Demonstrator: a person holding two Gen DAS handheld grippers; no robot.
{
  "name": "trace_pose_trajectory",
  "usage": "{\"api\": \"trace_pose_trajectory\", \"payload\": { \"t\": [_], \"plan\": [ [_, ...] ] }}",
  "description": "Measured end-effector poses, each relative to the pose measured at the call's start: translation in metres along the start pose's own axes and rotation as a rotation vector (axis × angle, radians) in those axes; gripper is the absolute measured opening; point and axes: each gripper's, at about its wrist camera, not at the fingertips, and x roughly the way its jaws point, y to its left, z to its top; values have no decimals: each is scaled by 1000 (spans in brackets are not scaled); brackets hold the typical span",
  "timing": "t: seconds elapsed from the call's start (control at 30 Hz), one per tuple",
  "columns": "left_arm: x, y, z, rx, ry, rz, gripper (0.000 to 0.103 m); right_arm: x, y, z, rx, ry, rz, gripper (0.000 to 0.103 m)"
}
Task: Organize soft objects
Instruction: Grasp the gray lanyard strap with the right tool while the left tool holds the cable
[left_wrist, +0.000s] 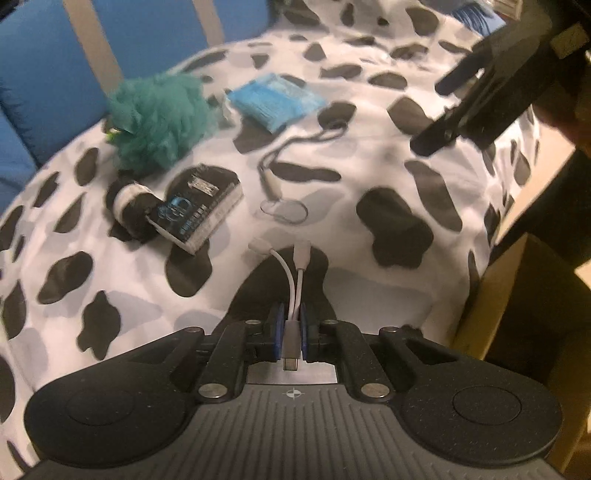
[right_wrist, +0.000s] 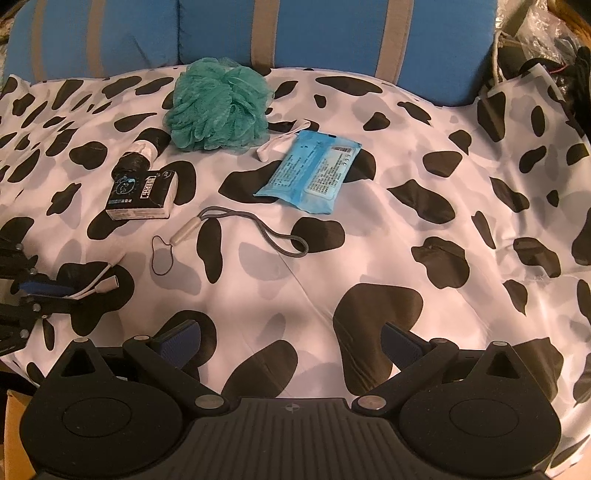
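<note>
The left gripper (left_wrist: 291, 328) pinches a white adapter cable (left_wrist: 295, 280) above the cow-print sheet (right_wrist: 332, 258); the right gripper (right_wrist: 291, 343) hangs spread and empty over open sheet. Near the blue cushions (right_wrist: 332, 33) lie a green bath puff (right_wrist: 218, 107), blue wipes pack (right_wrist: 310, 170) with unreadable print, black tissue pack (right_wrist: 142, 194), and grey lanyard (right_wrist: 258, 229). A cardboard box (left_wrist: 517, 302) borders the sheet's edge.

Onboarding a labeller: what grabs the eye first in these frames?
The black-and-white cow-print sheet fills both views. On it, the fluffy teal mesh bath sponge sits at the back by the blue cushions. The left tool is shut on a white split adapter cable; the right tool hangs open.
</note>
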Motion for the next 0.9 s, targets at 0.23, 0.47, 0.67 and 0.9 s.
{"api": "trace_pose_trajectory", "payload": {
  "t": [0.23, 0.47, 0.67, 0.9],
  "plan": [
    [-33, -8, -1, -161, -52, 100, 9, -5, 2, 1, -26, -52, 39, 103],
    [-60, -6, -2, -342, -105, 188, 9, 5, 16, 8, -82, -88, 77, 103],
    [-67, 11, -3, -432, -145, 242, 9, 20, 27, 19, -110, -79, 106, 103],
    [-73, 17, -2, -448, -169, 246, 9, 42, 36, 40, -177, -97, 115, 102]
  ]
}}
